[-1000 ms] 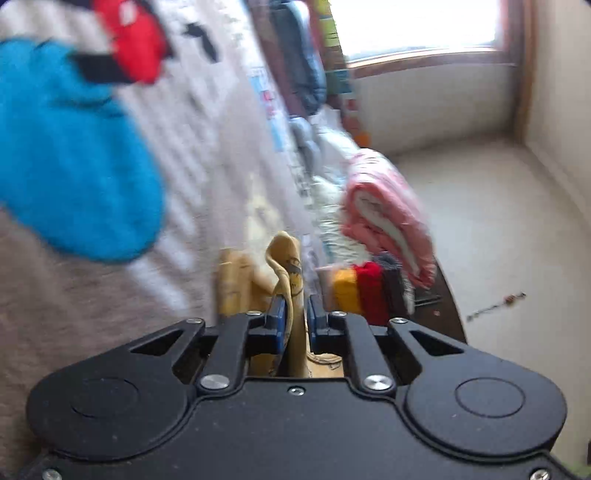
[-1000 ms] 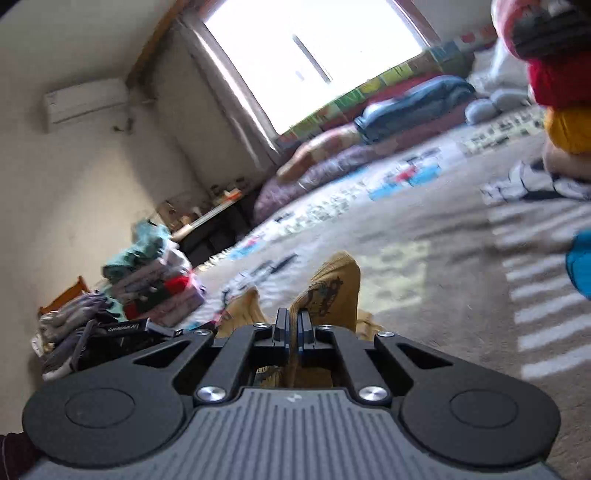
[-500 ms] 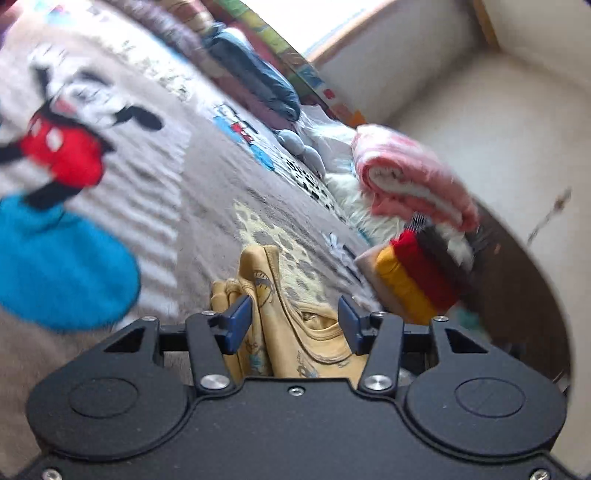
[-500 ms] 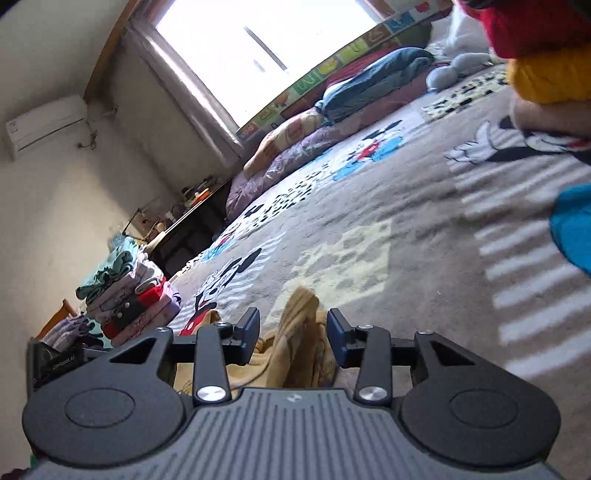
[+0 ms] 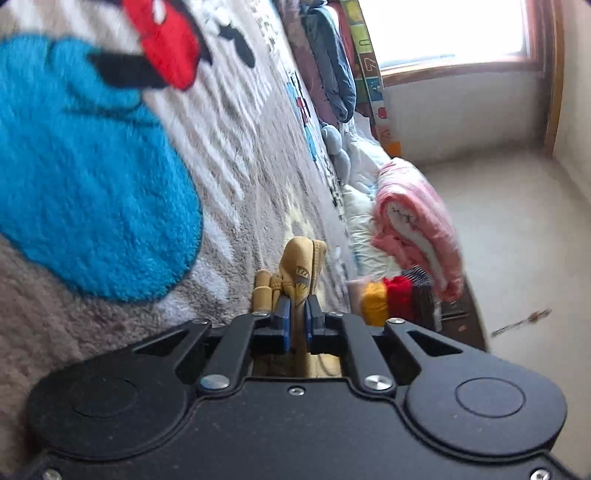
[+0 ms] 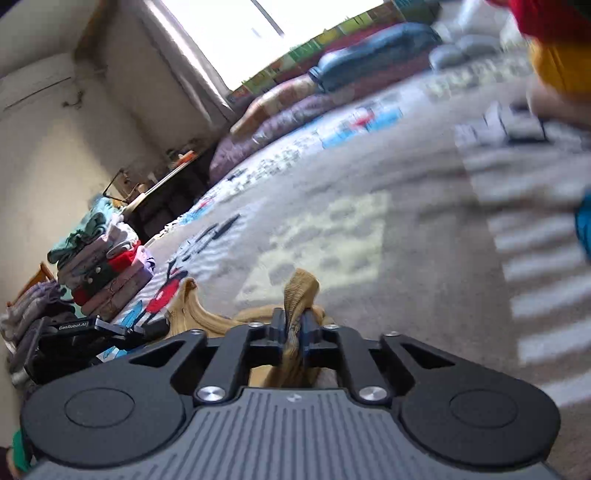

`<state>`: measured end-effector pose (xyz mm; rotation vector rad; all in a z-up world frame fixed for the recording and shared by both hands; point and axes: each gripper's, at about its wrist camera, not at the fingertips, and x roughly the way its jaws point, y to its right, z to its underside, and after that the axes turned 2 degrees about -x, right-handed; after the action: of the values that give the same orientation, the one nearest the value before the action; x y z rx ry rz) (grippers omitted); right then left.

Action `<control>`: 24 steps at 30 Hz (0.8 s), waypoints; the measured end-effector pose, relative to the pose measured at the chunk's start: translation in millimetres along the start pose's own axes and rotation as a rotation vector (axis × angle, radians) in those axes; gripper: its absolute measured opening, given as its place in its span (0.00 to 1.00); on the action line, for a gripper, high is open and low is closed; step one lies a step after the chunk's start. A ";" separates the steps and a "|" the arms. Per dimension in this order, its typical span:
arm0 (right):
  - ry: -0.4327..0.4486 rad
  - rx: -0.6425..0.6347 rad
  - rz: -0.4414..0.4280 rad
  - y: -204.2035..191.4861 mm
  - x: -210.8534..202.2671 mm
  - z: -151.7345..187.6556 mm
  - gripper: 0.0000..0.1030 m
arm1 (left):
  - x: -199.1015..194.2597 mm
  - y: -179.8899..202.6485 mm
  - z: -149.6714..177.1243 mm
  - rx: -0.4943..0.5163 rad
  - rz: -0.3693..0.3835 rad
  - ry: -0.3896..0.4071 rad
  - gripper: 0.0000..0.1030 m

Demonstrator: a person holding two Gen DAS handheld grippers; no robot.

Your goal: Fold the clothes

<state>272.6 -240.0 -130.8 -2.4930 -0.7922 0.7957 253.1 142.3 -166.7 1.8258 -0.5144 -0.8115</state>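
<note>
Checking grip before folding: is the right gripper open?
No, the right gripper is shut on the tan garment.

Your left gripper [image 5: 298, 314] is matte black, with blue pads [image 5: 284, 321], silver screws at five and seven o'clock, and round embossed discs. Your right gripper [image 6: 291, 325] adds a grey ribbed plate at six o'clock.

Bright window [image 6: 229, 33], pale walls [image 5: 458, 110], beige floor [image 5: 517, 229], cartoon-print blanket [image 6: 369, 184]
</note>
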 end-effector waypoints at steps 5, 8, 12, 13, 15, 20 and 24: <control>0.077 -0.038 0.034 -10.2 -21.9 -2.9 0.35 | -16.4 47.5 20.2 0.351 -0.096 0.067 0.08; 0.076 -0.165 0.030 -30.2 -43.7 0.2 0.35 | -25.4 83.7 43.4 0.640 -0.134 0.089 0.09; 0.010 -0.401 -0.027 -67.2 -69.2 18.7 0.35 | -21.0 95.5 79.8 0.895 -0.084 -0.055 0.52; -0.010 -0.451 -0.032 -74.4 -67.5 26.6 0.34 | -13.5 91.7 82.0 0.917 -0.112 -0.078 0.52; -0.049 -0.548 -0.039 -88.7 -63.6 42.3 0.34 | 1.7 84.0 86.3 0.959 -0.168 -0.123 0.52; -0.115 -0.599 0.042 -91.8 -31.2 52.8 0.34 | 12.9 78.4 81.2 0.990 -0.199 -0.144 0.52; -0.041 -0.627 0.028 -96.0 -43.1 38.1 0.37 | 19.4 98.0 71.0 1.044 -0.177 -0.049 0.52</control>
<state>182.1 -186.6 -92.4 -3.0393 -1.1682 0.6822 216.5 46.8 -99.2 2.8366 -0.9256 -0.7564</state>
